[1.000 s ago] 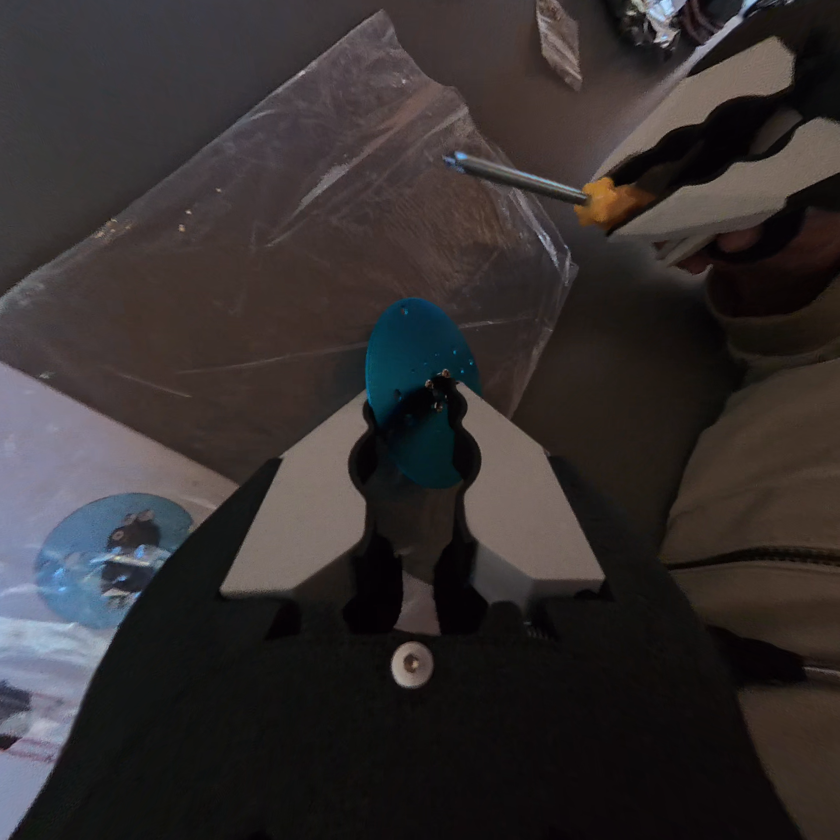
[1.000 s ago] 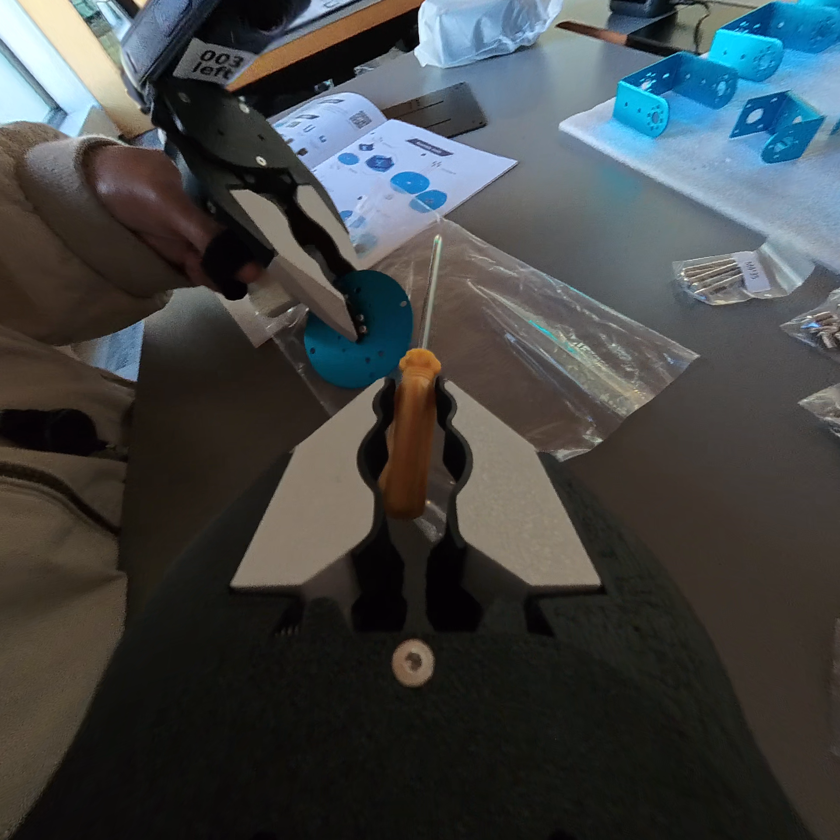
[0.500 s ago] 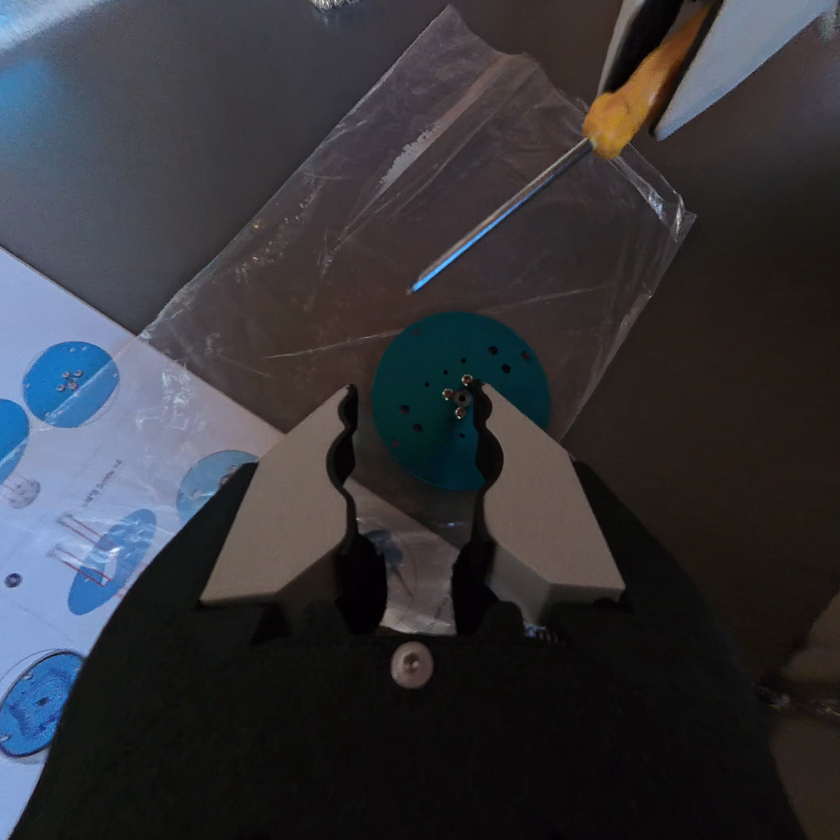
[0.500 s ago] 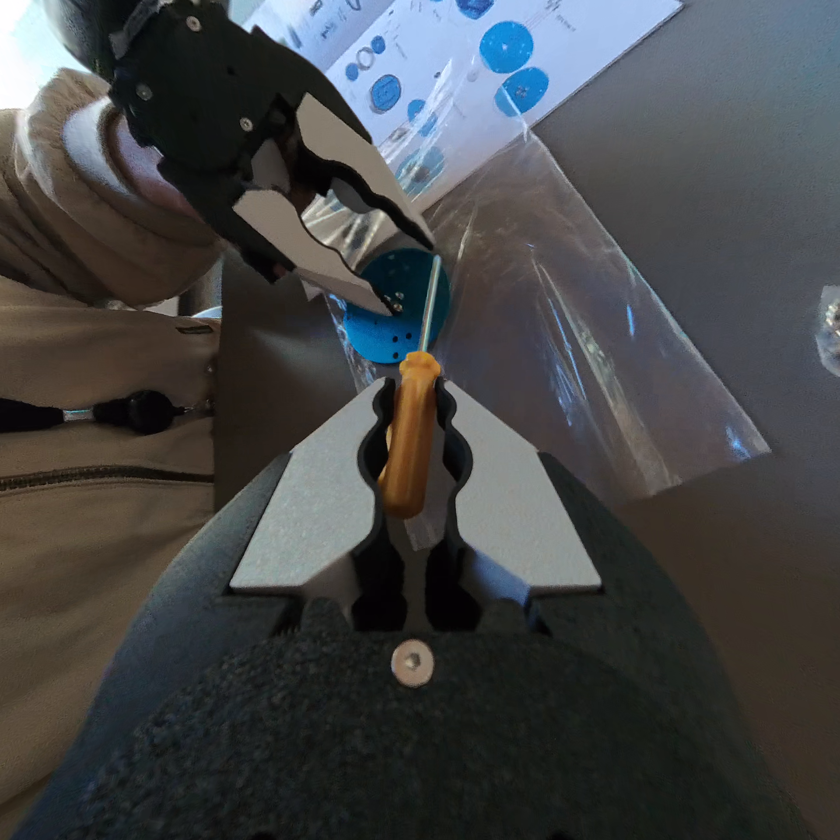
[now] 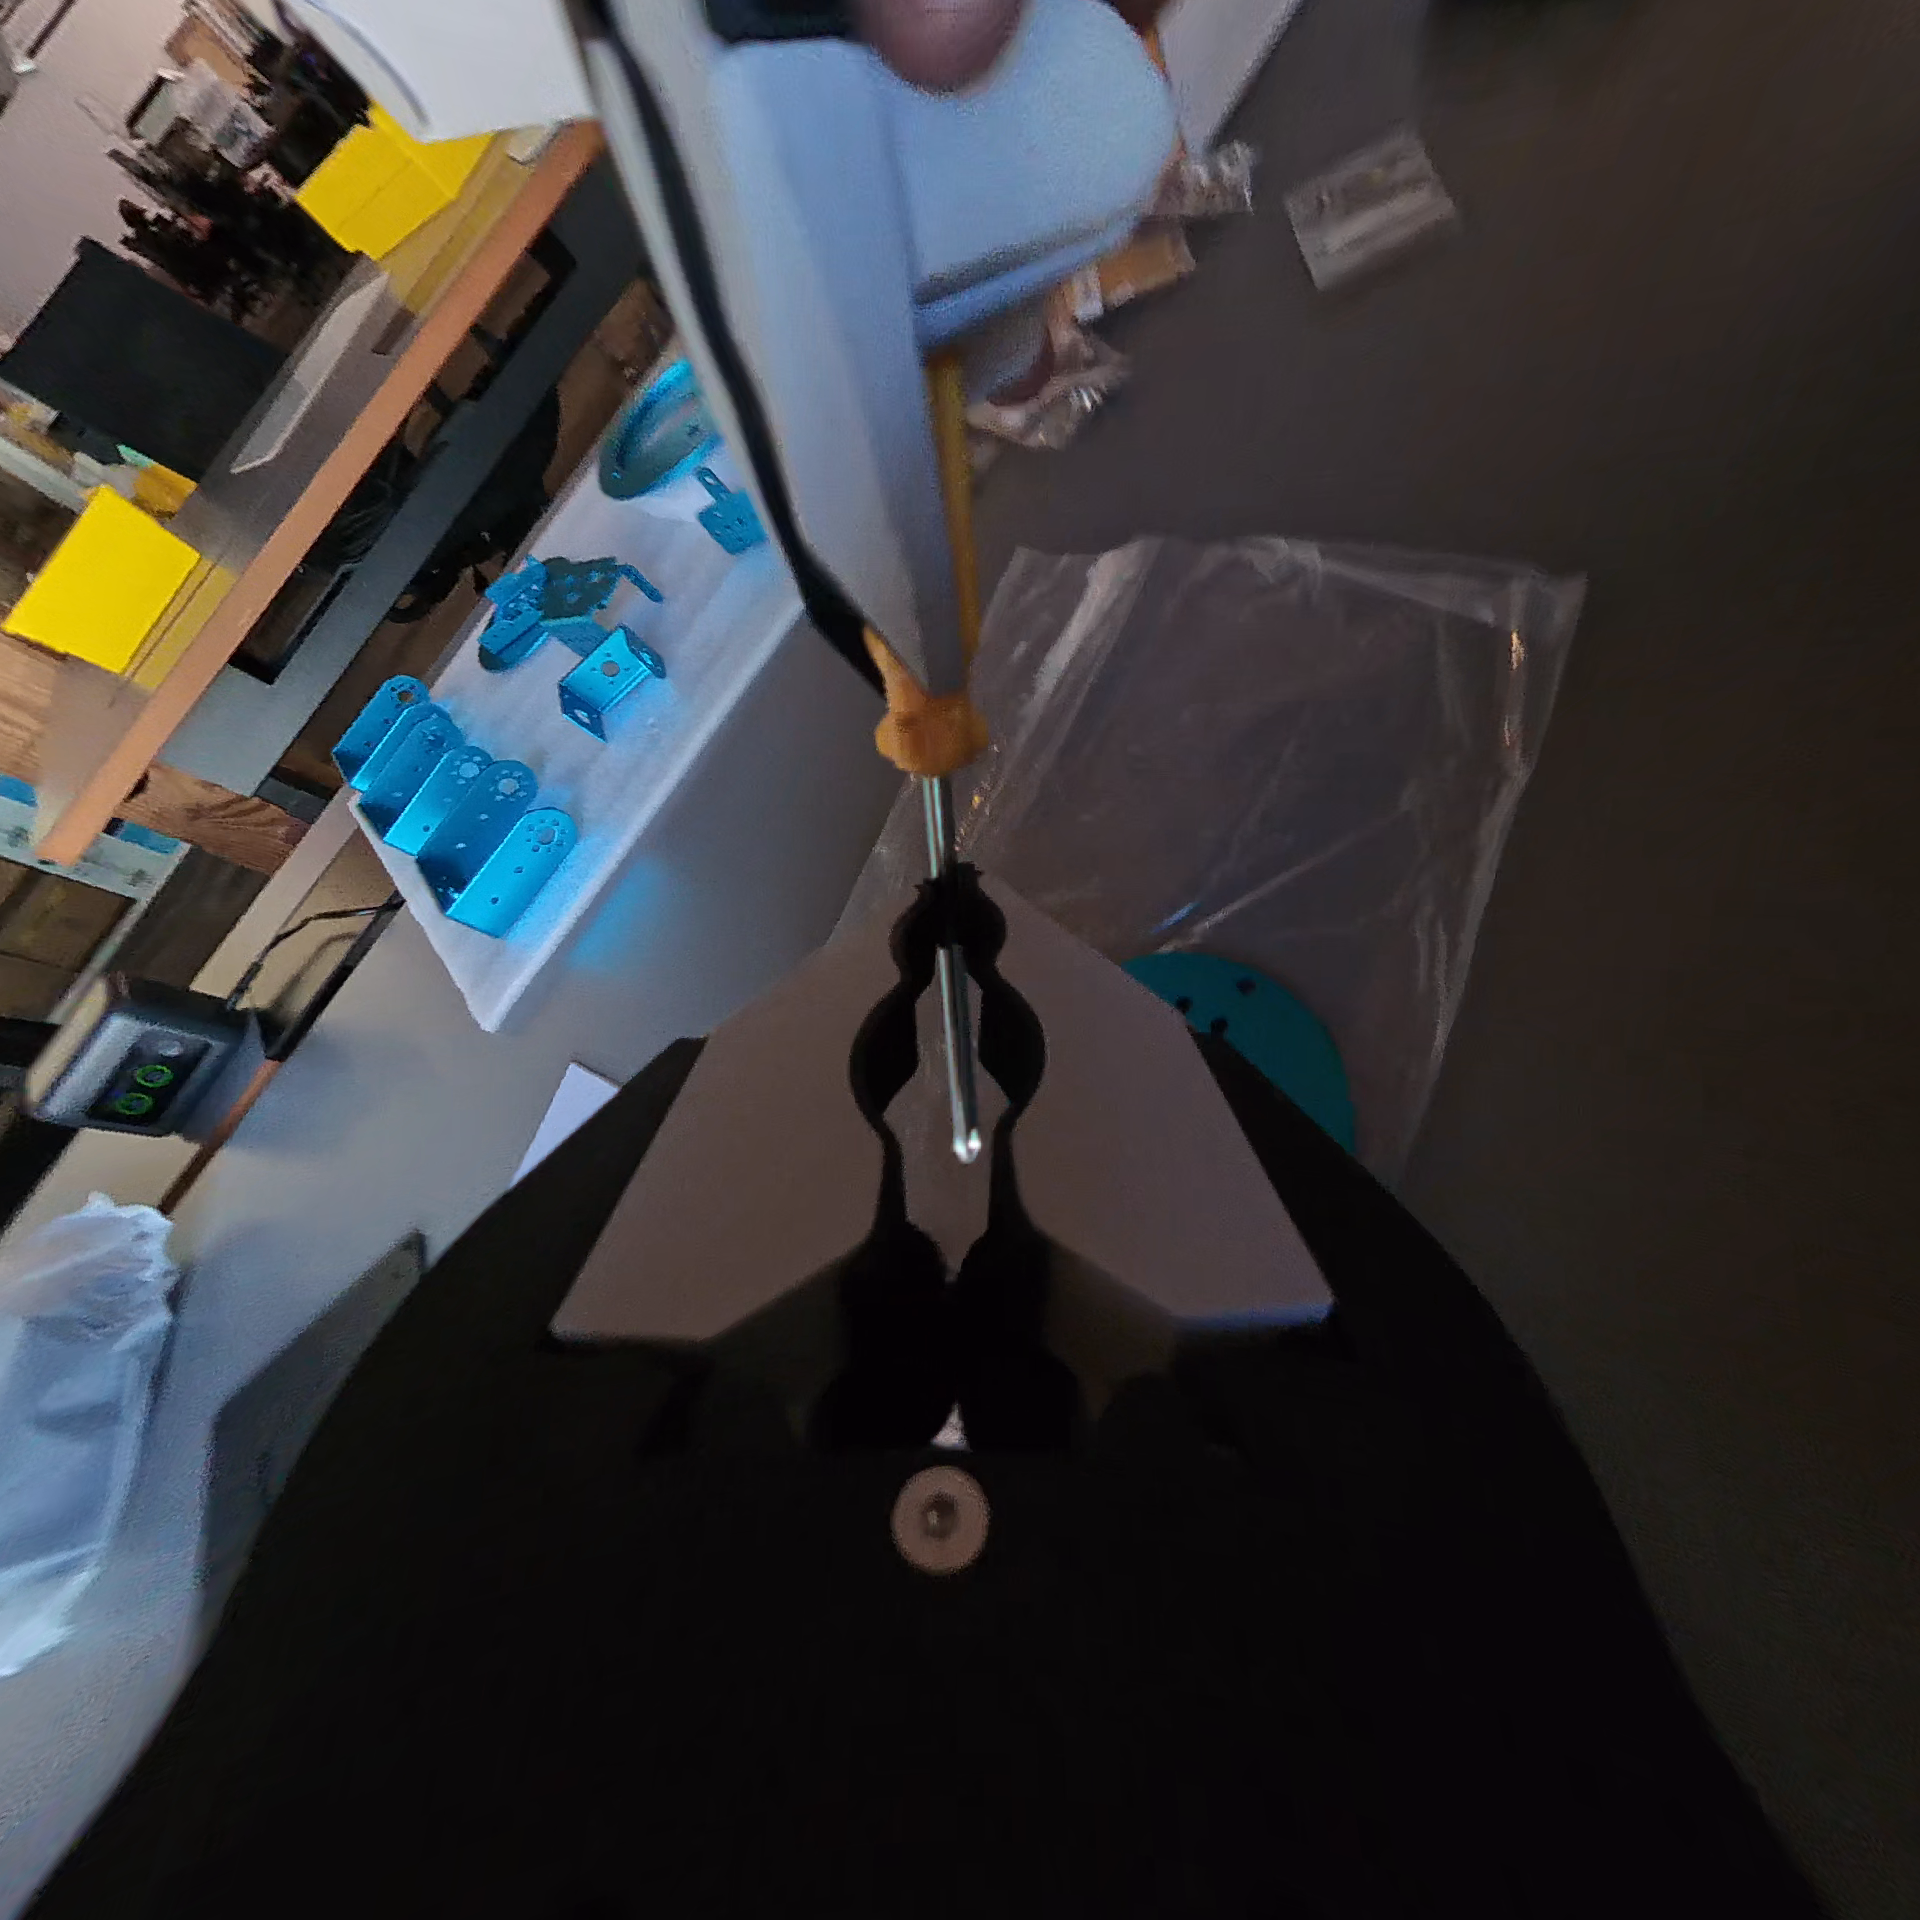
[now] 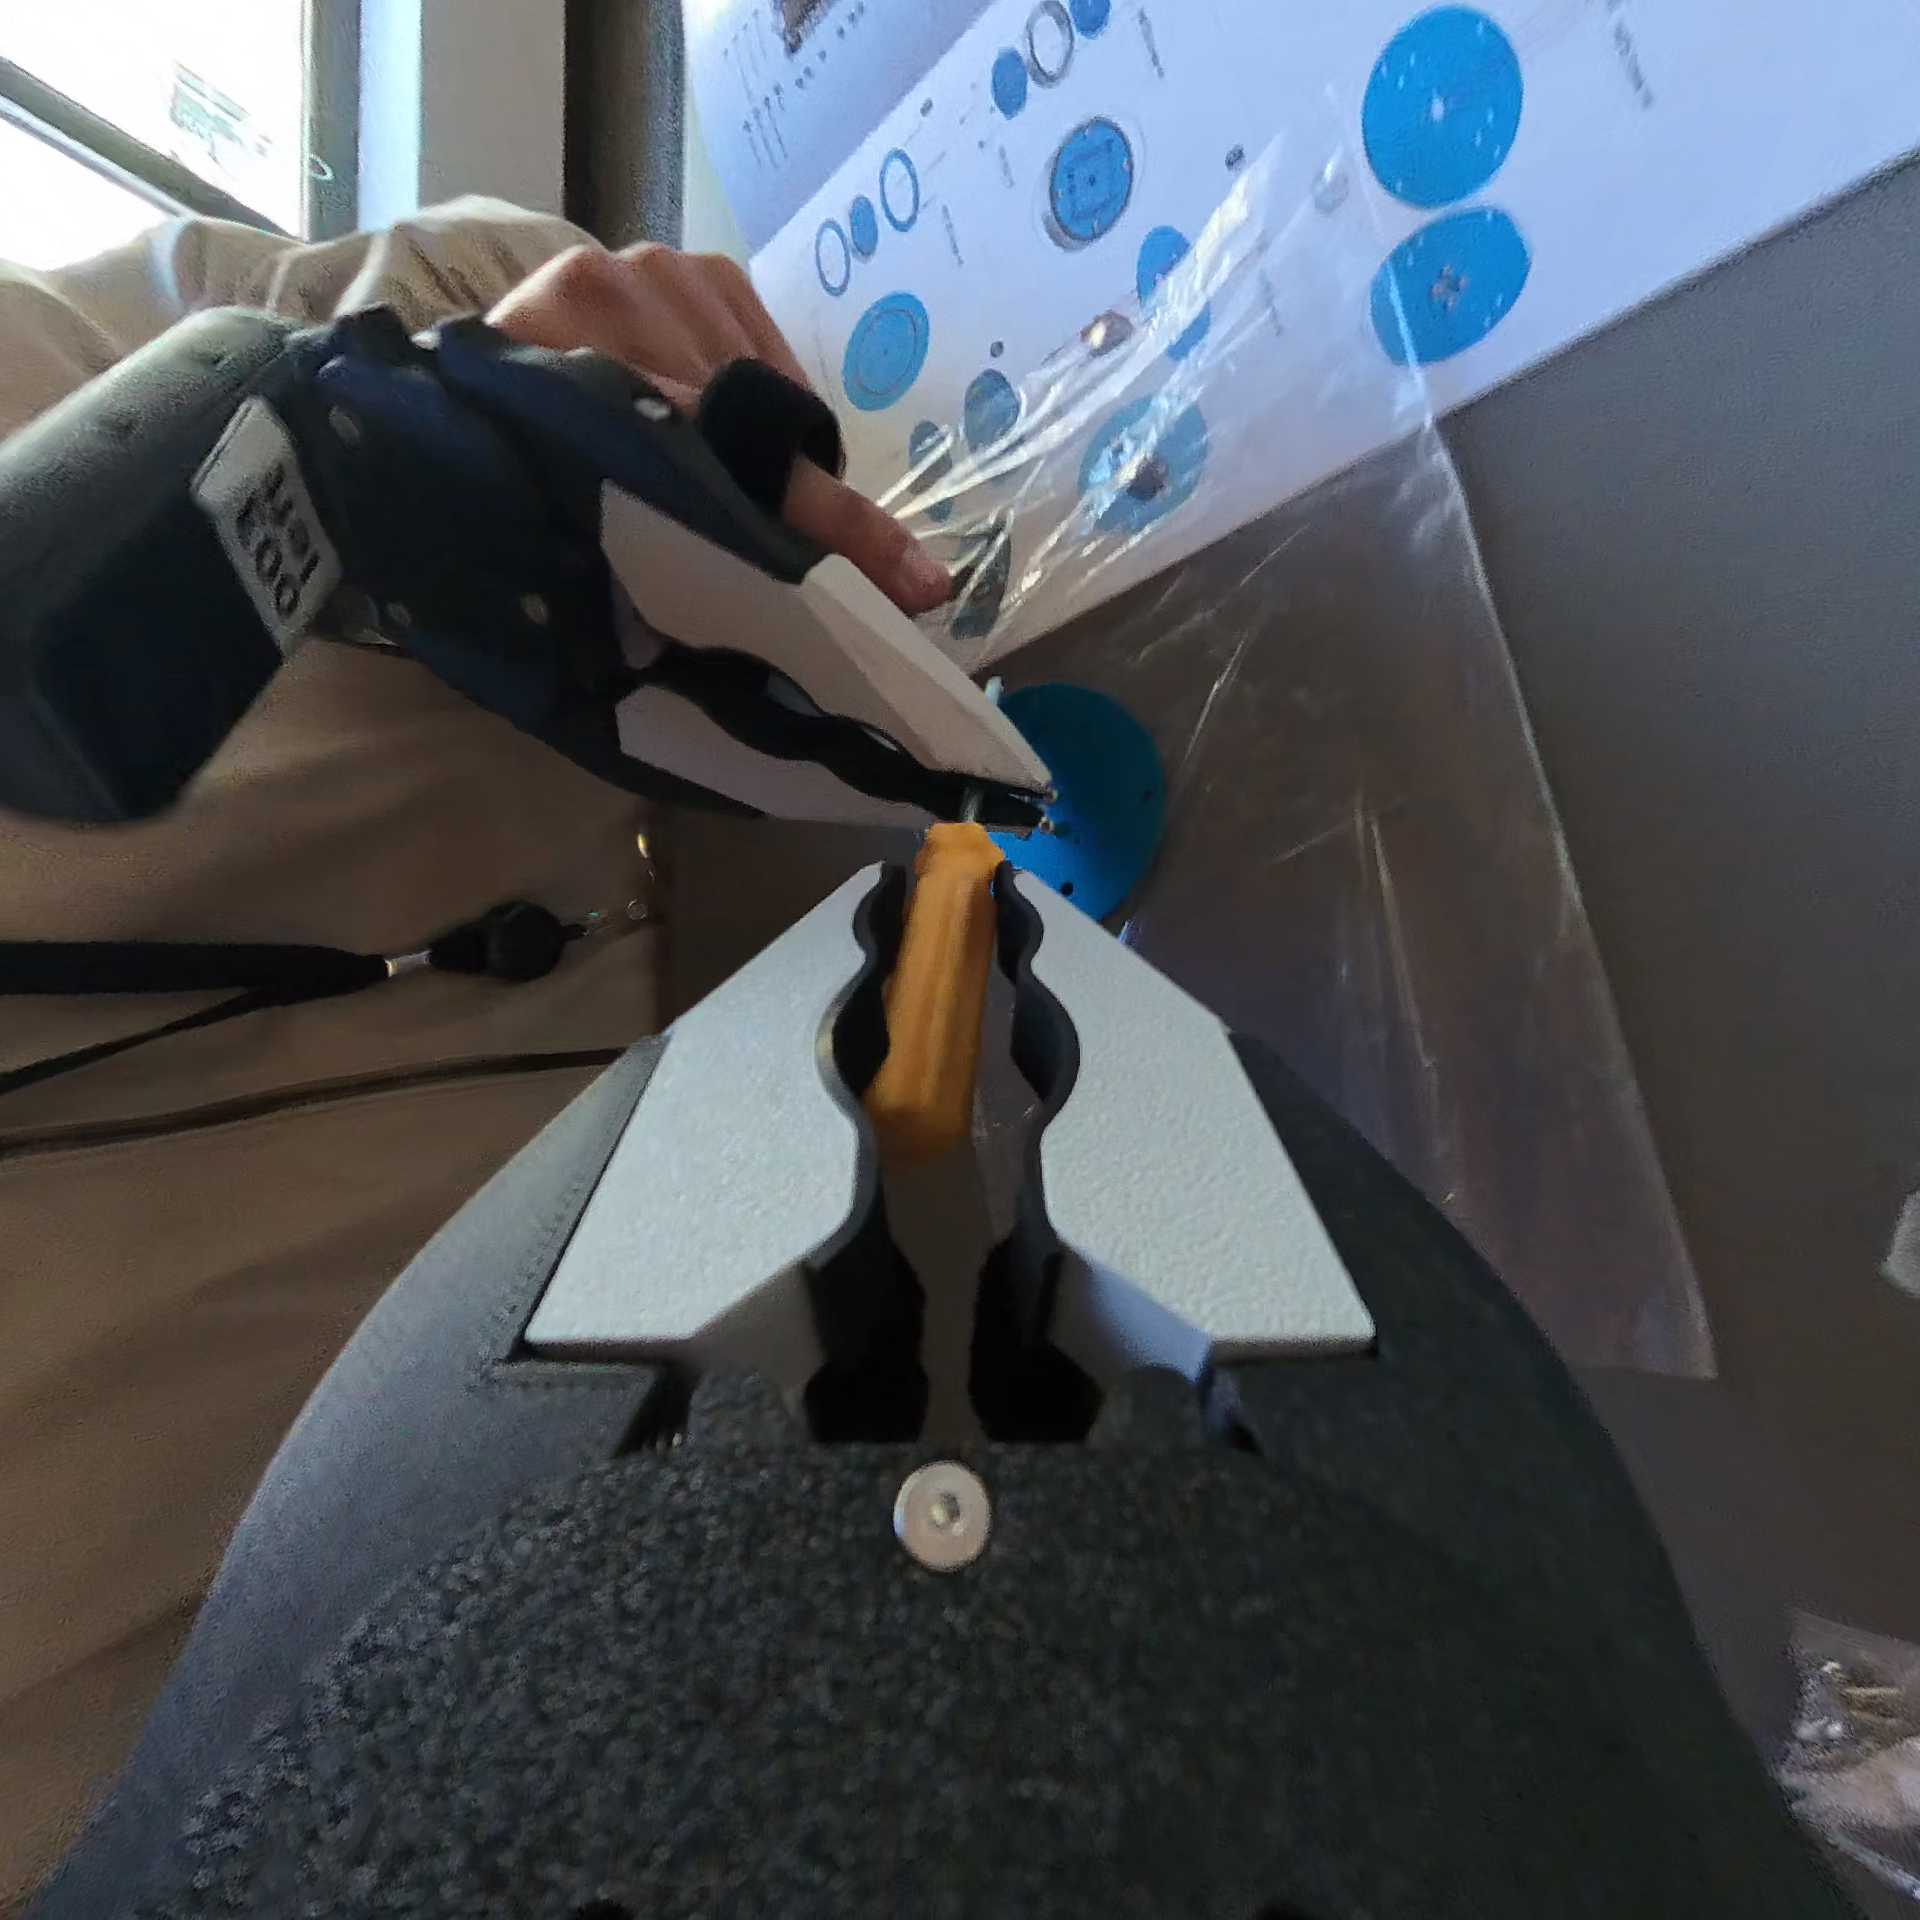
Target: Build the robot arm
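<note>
Screwdriver (image 6: pixel 930 1023), orange handle: pinched by right gripper (image 6: pixel 940 883); shaft (image 5: pixel 951 997) clamped between left gripper (image 5: pixel 940 894) tips, over blue disc (image 6: pixel 1096 790) on clear bag (image 6: pixel 1403 935). White label on left gripper.

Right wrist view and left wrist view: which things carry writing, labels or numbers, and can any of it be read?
White sticker on the black body of the left claw: short printed characters, sharp enough to read, not transcribed here.
Instruction sheet with blue disc diagrams: small print, too blurred to read.
Bag label on the dark table, left wrist view: blurred, unreadable.
</note>
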A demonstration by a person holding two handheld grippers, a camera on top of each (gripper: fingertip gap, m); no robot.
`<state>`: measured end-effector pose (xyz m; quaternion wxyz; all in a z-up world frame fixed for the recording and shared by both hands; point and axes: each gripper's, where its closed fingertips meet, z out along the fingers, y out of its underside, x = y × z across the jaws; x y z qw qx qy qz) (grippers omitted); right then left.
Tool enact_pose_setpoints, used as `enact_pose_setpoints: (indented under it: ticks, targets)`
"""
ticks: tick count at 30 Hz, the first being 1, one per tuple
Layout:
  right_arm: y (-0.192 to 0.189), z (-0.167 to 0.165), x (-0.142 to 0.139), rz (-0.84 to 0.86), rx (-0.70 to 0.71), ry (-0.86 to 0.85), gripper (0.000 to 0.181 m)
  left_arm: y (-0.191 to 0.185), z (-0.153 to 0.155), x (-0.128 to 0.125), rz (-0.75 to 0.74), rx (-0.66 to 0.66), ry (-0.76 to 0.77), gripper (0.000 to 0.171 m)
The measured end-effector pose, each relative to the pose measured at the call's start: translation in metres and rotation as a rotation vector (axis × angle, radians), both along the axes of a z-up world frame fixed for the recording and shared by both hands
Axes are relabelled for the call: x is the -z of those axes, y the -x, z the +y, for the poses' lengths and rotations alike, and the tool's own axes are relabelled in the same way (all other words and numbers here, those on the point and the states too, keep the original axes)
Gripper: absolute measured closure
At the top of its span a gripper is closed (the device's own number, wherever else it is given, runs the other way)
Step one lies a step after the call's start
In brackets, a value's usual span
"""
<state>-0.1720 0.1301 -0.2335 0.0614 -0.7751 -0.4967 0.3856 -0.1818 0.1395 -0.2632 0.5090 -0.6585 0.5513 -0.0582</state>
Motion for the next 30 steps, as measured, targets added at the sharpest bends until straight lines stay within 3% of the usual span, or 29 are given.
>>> enact_pose_setpoints:
  ticks: [2, 4, 8, 10, 12, 14, 15, 16, 20, 23, 27, 30]
  targets:
    - [0.004, 0.006, -0.011, 0.106, -0.041, -0.098, 0.165, 0.003, 0.001, -0.009, -0.131, -0.002, 0.059, 0.168]
    - [0.007, 0.018, -0.033, 0.328, -0.072, -0.270, 0.152, 0.009, 0.004, -0.013, -0.266, -0.021, 0.138, 0.168]
    - [-0.003, 0.034, -0.077, 0.844, 0.095, -0.455, 0.131, 0.015, 0.001, -0.018, -0.573, -0.036, 0.337, 0.169]
    - [0.003, 0.029, -0.070, 0.957, 0.115, -0.436, 0.129, 0.011, -0.008, -0.024, -0.706, 0.012, 0.422, 0.168]
    - [0.022, 0.011, -0.052, 0.935, 0.021, -0.339, 0.122, 0.005, -0.015, -0.027, -0.766, 0.056, 0.472, 0.168]
    - [0.037, 0.000, -0.049, 0.945, -0.041, -0.272, 0.126, 0.000, -0.018, -0.029, -0.769, 0.074, 0.468, 0.168]
    - [0.042, -0.001, -0.049, 0.946, -0.061, -0.266, 0.140, -0.002, -0.019, -0.029, -0.763, 0.083, 0.469, 0.168]
    - [0.044, -0.001, -0.047, 0.928, -0.087, -0.282, 0.164, -0.003, -0.018, -0.027, -0.751, 0.075, 0.465, 0.168]
    - [0.048, 0.008, -0.030, 0.788, -0.119, -0.400, 0.164, 0.018, -0.009, -0.014, -0.569, 0.014, 0.367, 0.163]
    - [0.049, 0.004, -0.021, 0.730, -0.138, -0.400, 0.165, 0.035, -0.019, 0.016, -0.351, 0.029, 0.391, 0.133]
    - [0.045, 0.002, -0.017, 0.684, -0.193, -0.423, 0.165, 0.025, -0.040, 0.041, -0.213, 0.113, 0.431, 0.120]
    - [0.045, 0.000, -0.009, 0.657, -0.219, -0.410, 0.165, 0.018, -0.036, 0.054, -0.133, 0.092, 0.421, 0.120]
